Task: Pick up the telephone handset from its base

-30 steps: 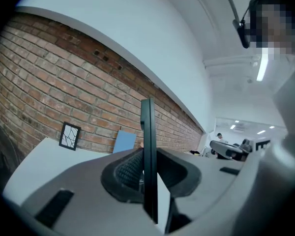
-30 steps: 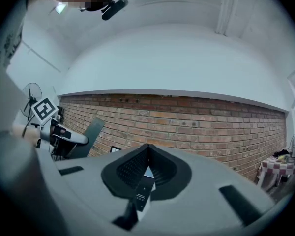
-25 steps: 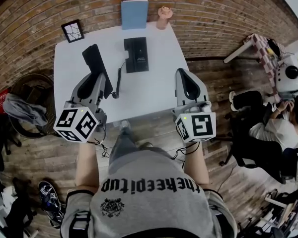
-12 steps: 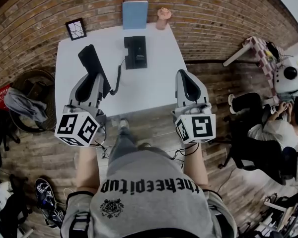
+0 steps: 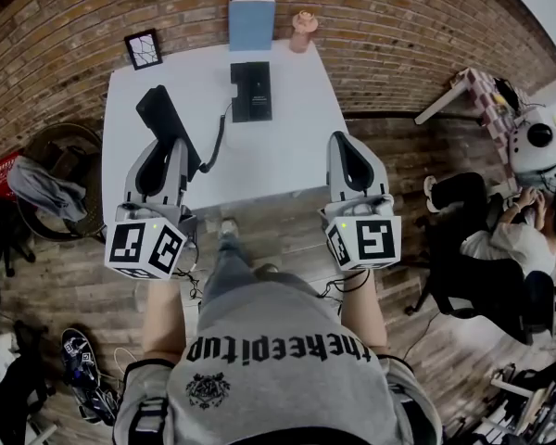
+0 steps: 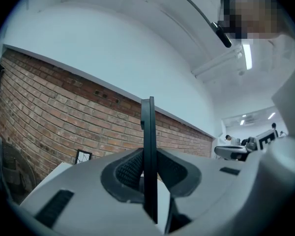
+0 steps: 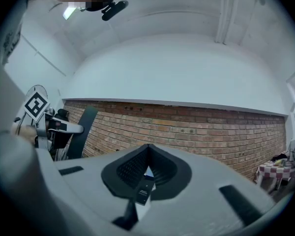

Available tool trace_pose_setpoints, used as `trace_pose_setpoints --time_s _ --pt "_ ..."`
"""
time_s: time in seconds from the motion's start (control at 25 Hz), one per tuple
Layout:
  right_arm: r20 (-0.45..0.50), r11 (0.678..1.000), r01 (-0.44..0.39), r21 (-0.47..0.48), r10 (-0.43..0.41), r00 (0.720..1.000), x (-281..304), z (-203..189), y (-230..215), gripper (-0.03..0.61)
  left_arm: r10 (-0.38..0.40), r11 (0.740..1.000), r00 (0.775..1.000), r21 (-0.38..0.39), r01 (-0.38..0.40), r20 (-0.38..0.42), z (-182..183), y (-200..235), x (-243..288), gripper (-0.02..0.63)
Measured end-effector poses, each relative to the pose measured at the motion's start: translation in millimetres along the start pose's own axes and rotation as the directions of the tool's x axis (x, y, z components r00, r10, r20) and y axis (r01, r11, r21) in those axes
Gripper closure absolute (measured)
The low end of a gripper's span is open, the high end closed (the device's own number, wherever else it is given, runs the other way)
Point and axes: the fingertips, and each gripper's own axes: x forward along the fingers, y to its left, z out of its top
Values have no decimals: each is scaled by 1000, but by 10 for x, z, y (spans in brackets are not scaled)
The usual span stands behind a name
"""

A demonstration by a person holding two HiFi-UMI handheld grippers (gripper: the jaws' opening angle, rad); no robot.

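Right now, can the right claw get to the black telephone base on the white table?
Probably yes. Only bare white table lies between the right claw and the black telephone base. The black coiled cord and the black handset in the left claw sit on the base's other side.

The right tool (image 7: 148, 149), jaws closed on nothing, faces a brick wall (image 7: 211, 132), with the left tool (image 7: 74, 128) holding a dark handset (image 7: 85, 124) at the left.

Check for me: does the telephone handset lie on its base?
No, the left gripper is shut on the handset, which is held apart from the base, joined to it only by the cord.
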Motion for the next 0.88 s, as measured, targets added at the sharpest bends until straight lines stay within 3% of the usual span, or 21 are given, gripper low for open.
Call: trace_pose_setpoints --time_s 0.2,0.52,0.88 --pt "5 1000 -2 -4 2 1000 -78 14 -3 575 23 1000 1000 14 -23 -13 50 -91 -67 544" --pt "9 1000 -5 -8 5 1000 -130 30 -30 575 9 1000 999 25 -10 33 89 -170 -73 545" --pt "5 1000 -5 -6 5 1000 -105 0 -82 575 11 1000 1000 21 -12 8 92 -242 0 545"
